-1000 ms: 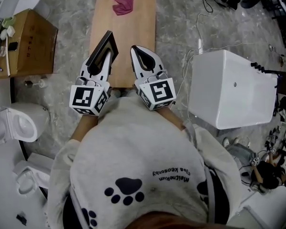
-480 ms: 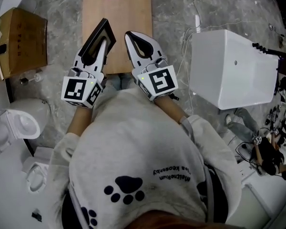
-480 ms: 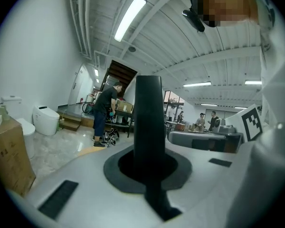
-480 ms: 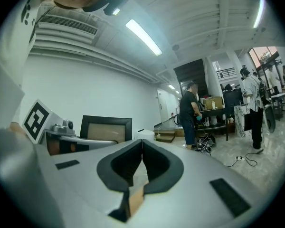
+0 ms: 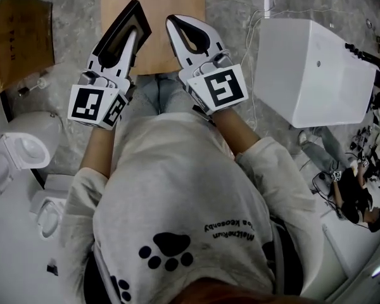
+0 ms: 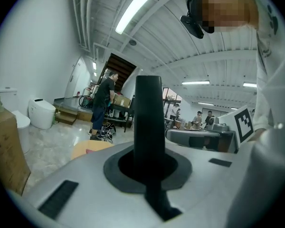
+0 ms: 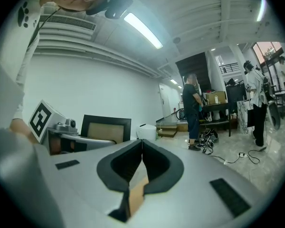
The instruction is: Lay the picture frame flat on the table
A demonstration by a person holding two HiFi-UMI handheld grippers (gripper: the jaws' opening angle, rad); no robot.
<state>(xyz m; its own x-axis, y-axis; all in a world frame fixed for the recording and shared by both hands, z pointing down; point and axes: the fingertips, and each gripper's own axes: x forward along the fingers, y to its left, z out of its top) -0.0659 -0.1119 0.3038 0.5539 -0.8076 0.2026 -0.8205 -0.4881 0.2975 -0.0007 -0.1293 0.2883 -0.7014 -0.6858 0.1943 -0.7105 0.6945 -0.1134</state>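
Note:
A black picture frame (image 5: 117, 33) with a beige inside stands on edge in my left gripper (image 5: 130, 37), which is shut on its lower rim. It hangs over the near left corner of the wooden table (image 5: 161, 18). In the left gripper view the frame's dark edge (image 6: 148, 108) rises upright out of the shut jaws of that gripper (image 6: 148, 148). To its right my right gripper (image 5: 173, 23) is shut on nothing, over the table's near edge. In the right gripper view the jaws of the right gripper (image 7: 141, 142) meet, and the frame (image 7: 106, 119) shows beyond at the left.
A large white box (image 5: 313, 68) stands on the floor right of the table, with cables (image 5: 264, 5) behind it. A cardboard box (image 5: 19, 33) and a white toilet (image 5: 19, 154) are at the left. People stand at workbenches (image 7: 218, 110) in the background.
Both grippers have sunk toward the table's near end, the frame still held on edge in the left one. The head view has shifted, so the pink cloth on the table is out of sight.

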